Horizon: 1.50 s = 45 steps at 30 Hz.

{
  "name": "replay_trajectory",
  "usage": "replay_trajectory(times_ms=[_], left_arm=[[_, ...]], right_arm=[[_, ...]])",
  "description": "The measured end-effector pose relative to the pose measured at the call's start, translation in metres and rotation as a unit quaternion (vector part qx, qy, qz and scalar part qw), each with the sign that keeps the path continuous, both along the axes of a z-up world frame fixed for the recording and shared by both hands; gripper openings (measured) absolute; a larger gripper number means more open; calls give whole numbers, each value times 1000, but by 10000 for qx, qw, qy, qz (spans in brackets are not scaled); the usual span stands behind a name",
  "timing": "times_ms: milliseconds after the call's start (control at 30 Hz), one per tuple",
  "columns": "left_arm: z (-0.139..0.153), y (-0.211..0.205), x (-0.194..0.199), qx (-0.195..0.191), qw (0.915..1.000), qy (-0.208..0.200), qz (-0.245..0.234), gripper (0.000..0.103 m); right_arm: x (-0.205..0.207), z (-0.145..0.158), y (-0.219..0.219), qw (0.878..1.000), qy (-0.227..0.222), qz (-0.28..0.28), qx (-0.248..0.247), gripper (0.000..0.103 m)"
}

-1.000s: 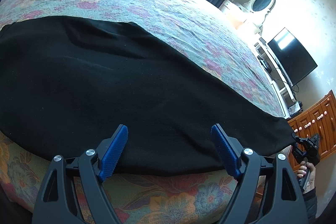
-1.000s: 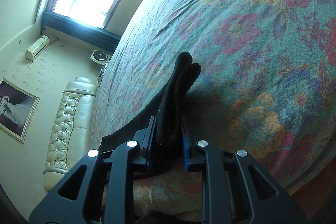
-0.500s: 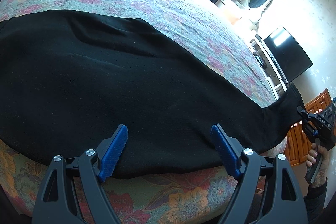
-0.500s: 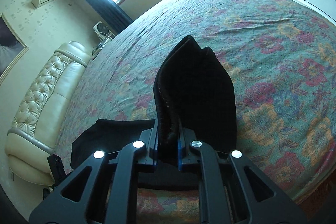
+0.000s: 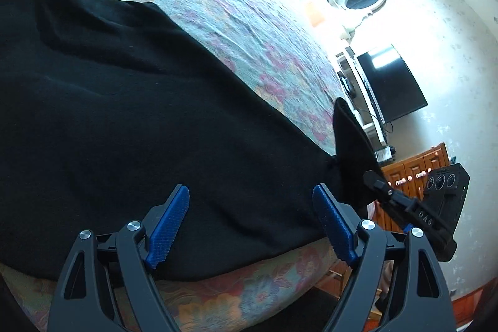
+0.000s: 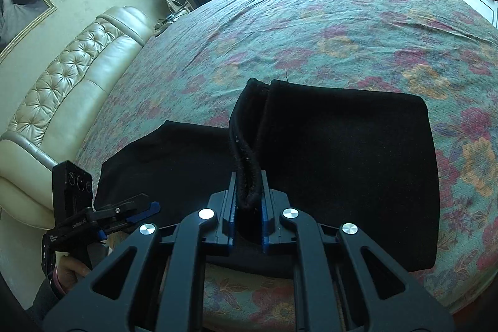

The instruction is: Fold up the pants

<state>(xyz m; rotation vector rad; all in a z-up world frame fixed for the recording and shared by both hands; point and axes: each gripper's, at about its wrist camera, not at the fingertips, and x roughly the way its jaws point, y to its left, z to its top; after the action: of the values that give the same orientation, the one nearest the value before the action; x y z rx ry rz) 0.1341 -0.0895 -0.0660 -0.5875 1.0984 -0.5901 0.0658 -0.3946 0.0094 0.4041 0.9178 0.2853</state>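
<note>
Black knit pants (image 5: 130,120) are being spread on the floral bed (image 6: 311,30); their hem is being clamped in the right gripper (image 6: 248,207), just tightened, while the left gripper (image 5: 249,226) is being held wide, empty.

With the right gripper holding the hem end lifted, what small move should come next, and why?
Probably carry the right gripper, shut on the pants hem, further across toward the other end. The black cloth there lies flat on the bed, and the left gripper is open, gripping nothing.
</note>
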Motion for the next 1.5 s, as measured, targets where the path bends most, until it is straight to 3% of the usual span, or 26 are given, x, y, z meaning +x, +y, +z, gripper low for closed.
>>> replay_trajectory(times_ms=[167, 567, 733, 800, 933, 1133, 1333, 1400, 1500], left_arm=[[5, -30, 27, 413, 9982, -156, -399, 81], [-18, -39, 48, 584, 9971, 42, -488, 81], [1, -34, 44, 714, 9961, -390, -338, 81], [2, -33, 46, 820, 9953, -378, -337, 81], [4, -35, 47, 627, 9964, -297, -488, 81], [-7, -60, 49, 403, 9939, 43, -1027, 81], [-15, -66, 53, 336, 9942, 264, -990, 81], [-4, -53, 51, -139, 9974, 163, -689, 81], [0, -45, 49, -1020, 9912, 368, -757, 81]], right_arm=[[0, -10, 30, 9996, -2, 208, -176, 11], [3, -39, 77, 9976, 113, 566, -394, 10], [2, -44, 86, 9972, 92, 616, -419, 10], [2, -46, 85, 9975, 110, 600, -361, 10], [-2, -51, 70, 9979, 330, 446, 343, 31], [-34, -33, 52, 9994, 51, 173, 301, 38], [-46, -33, 27, 9984, 158, -123, 531, 41], [-48, -33, 22, 9980, 169, -195, 576, 41], [-47, -35, 16, 9975, 198, -268, 617, 43]])
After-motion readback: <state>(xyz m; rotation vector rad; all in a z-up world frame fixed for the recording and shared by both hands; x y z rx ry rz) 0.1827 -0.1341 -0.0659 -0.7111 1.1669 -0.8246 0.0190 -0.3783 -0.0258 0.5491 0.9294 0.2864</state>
